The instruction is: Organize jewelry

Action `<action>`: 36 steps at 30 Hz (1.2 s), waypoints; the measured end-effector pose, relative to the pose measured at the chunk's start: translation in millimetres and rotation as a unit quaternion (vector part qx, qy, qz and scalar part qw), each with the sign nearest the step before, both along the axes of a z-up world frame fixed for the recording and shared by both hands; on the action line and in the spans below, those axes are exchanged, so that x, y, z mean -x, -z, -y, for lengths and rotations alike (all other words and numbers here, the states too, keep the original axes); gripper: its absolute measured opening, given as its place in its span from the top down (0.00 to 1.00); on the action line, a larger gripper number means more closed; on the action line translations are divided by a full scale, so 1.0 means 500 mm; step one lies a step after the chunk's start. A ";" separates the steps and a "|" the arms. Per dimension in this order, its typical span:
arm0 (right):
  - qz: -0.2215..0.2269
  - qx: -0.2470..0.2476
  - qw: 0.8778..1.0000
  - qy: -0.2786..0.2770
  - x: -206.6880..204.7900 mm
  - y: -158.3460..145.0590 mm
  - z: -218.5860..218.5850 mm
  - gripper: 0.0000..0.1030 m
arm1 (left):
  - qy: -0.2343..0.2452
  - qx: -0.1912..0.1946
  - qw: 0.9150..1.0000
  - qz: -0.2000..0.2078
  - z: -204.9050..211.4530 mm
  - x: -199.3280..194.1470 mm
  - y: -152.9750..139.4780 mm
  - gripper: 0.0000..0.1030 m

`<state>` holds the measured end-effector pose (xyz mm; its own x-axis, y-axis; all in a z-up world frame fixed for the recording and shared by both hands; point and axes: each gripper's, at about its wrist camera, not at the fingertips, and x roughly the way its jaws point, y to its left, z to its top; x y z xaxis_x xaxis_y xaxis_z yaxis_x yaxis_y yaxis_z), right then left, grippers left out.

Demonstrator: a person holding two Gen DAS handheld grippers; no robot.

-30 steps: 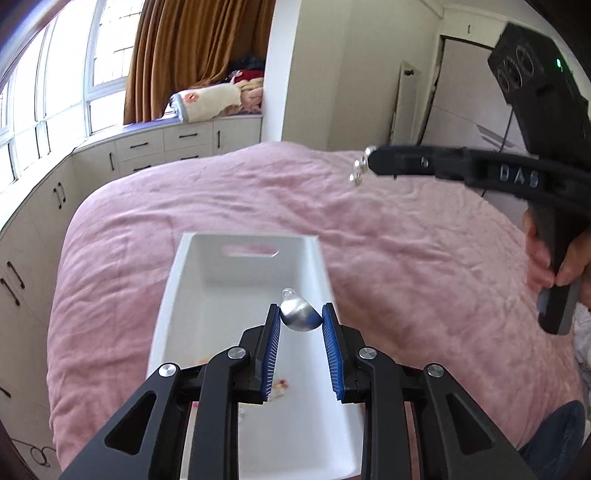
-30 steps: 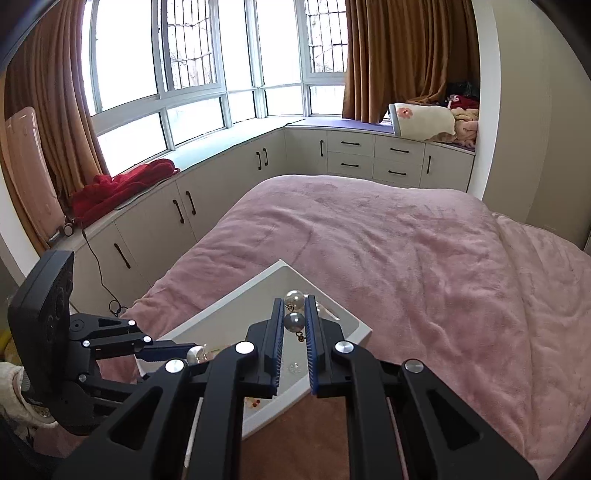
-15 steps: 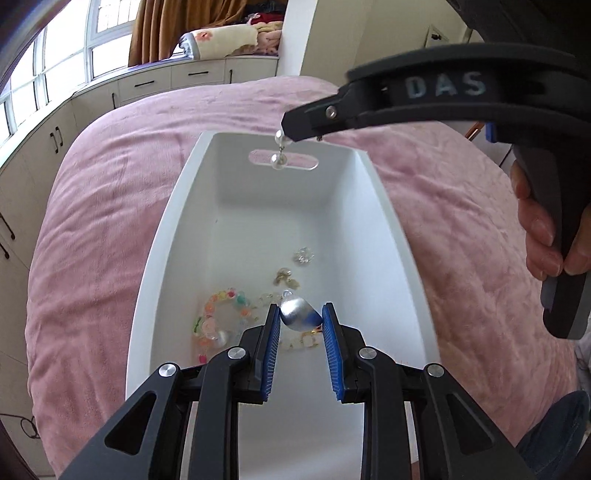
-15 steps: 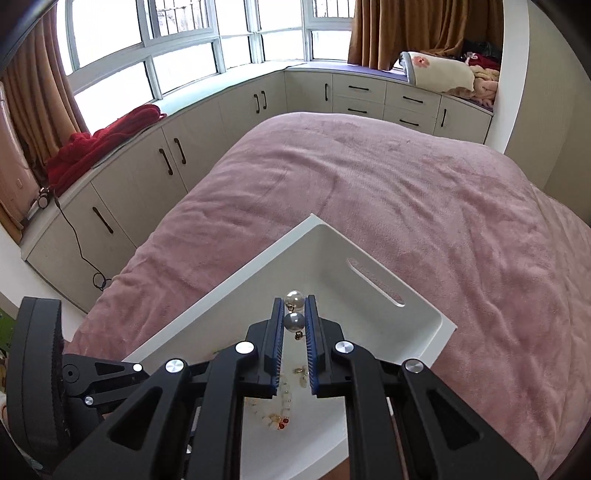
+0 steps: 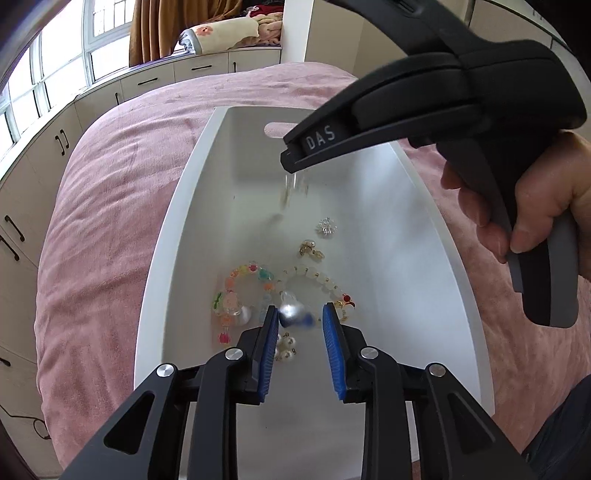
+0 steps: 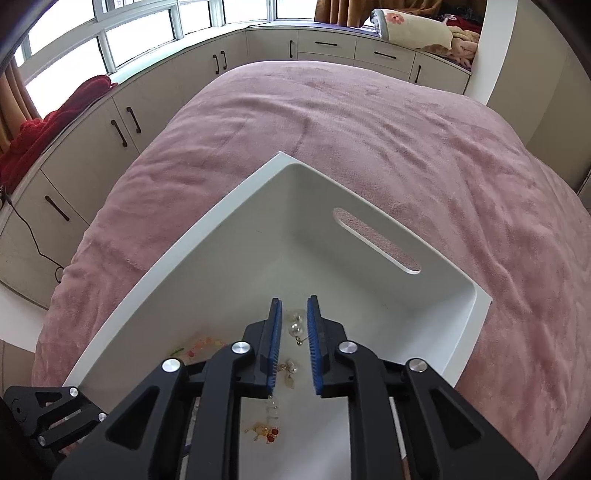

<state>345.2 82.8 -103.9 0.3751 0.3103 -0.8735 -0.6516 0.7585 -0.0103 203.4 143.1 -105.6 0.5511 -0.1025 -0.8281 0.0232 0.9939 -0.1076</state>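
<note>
A white bin lies on the pink bedspread and holds jewelry: a colourful bead bracelet, a pale bead bracelet, a gold earring and a sparkly brooch. My left gripper hangs over the bin with its jaws parted; a blurred silver-blue piece sits beside the left pad, loose. My right gripper is open above the bin's middle. A pearl drop earring is blurred, falling below it.
The pink bed spreads all around the bin. Cream cabinets and windows line the far left side. A folded blanket lies on the window seat. A hand holds the right gripper's handle.
Both grippers have opened over the bin. The right one let go of the pearl earring, which is dropping. The left one's jaws widened around the silver-blue piece. Both moved lower over the bin.
</note>
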 end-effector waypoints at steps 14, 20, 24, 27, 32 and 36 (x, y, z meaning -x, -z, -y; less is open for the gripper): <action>0.099 -0.070 0.993 -0.003 0.039 -0.182 0.069 0.21 | -0.021 -0.027 0.997 0.073 0.007 0.012 -0.103 0.27; 0.181 -0.092 0.979 0.008 0.114 -0.260 0.138 0.05 | -0.029 -0.072 0.989 0.125 0.023 0.037 -0.170 0.11; 0.207 -0.107 0.972 -0.006 0.175 -0.277 0.177 0.05 | -0.048 -0.083 0.983 0.156 0.027 0.061 -0.205 0.10; 0.223 -0.118 0.968 -0.005 0.217 -0.278 0.204 0.05 | -0.062 -0.080 0.980 0.173 0.026 0.079 -0.226 0.08; 0.250 -0.122 0.961 0.001 0.277 -0.261 0.240 0.05 | -0.076 -0.081 0.976 0.187 0.028 0.110 -0.232 0.08; 0.248 -0.144 0.958 0.017 0.305 -0.236 0.270 0.05 | -0.108 -0.070 0.970 0.205 0.018 0.146 -0.228 0.08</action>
